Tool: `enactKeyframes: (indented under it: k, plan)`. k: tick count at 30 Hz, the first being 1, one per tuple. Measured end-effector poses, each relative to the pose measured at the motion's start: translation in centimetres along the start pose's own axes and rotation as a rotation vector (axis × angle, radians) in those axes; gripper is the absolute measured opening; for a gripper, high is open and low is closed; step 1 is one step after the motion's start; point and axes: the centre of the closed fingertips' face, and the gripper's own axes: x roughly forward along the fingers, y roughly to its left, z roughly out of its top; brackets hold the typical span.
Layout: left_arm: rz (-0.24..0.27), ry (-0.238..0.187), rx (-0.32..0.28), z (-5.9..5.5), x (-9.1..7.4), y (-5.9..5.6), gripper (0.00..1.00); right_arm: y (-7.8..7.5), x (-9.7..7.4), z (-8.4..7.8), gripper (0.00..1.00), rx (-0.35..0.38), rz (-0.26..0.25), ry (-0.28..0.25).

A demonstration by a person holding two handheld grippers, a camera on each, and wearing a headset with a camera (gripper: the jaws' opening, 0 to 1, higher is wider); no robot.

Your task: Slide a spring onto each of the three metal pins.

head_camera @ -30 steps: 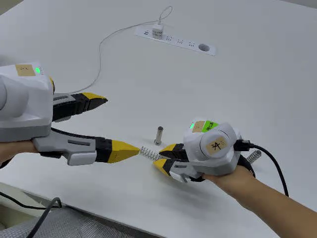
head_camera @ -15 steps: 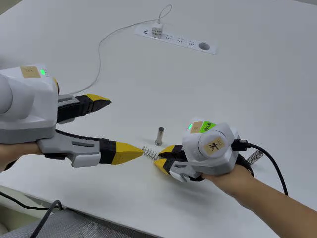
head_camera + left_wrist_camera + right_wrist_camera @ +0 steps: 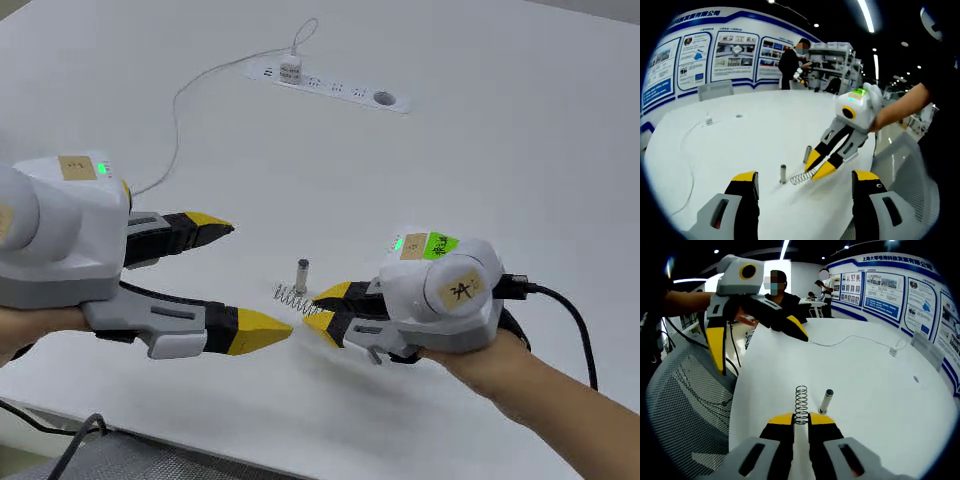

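Right gripper view puts my right gripper (image 3: 800, 421) nearest, at the bottom edge. Its two yellow-tipped jaws are drawn almost together and pinch the near end of the spring (image 3: 800, 401). The spring sticks straight out ahead of the tips over the white counter (image 3: 865, 380); I cannot tell whether its far end touches the surface. Just to its right in this view stands a metal pin (image 3: 826, 401), upright on the counter, bare, and apart from the spring.

Farther off, at upper left, my left gripper (image 3: 761, 351) hangs with its jaws spread wide and nothing between them.

From the head view, the spring runs from the right gripper's tips toward the left gripper and passes just in front of the pin's base. The lower jaw of the left gripper points at the spring from close by without touching it, while the upper jaw sits well above and behind.

Seen from the left gripper view, a second pin (image 3: 807, 153) stands upright beyond the first, near the right gripper's jaws; it is too small for me to tell whether it carries a spring.

At the far side of the counter lies a white power strip (image 3: 335, 88) with a plug (image 3: 291, 70) in its left end, and a thin cable (image 3: 185, 95) curves from it back toward my left gripper.
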Motion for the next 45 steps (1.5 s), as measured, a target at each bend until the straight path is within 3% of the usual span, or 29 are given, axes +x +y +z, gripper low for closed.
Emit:
enactKeyframes:
  k: [5,8,14,21,29,34,45]
  plan:
    - [-0.051,0.016,0.021,-0.2,0.9,-1.6,0.74,-0.3,-2.4,1.1,0.11,-0.068,-0.010,-0.015]
    - [-0.077,0.022,0.036,-0.1,1.3,-2.4,0.72,-1.2,-3.8,1.4,0.11,-0.168,-0.074,0.024]
    - [-0.118,0.024,0.070,0.1,1.7,-3.9,0.68,0.1,-5.6,3.0,0.11,-0.183,-0.037,-0.029]
    - [-0.158,0.003,0.096,0.6,2.0,-5.0,0.59,1.8,-6.4,3.7,0.11,-0.233,0.013,-0.050]
    - [-0.221,-0.001,0.116,0.8,2.2,-6.5,0.44,3.4,-6.9,3.3,0.11,-0.296,0.059,-0.032]
    - [-0.258,-0.001,0.125,0.8,2.1,-7.3,0.30,4.1,-7.1,3.2,0.11,-0.324,0.080,-0.021]
    - [-0.275,0.021,0.162,0.6,1.9,-7.6,0.19,5.1,-7.3,2.9,0.11,-0.337,0.102,-0.013]
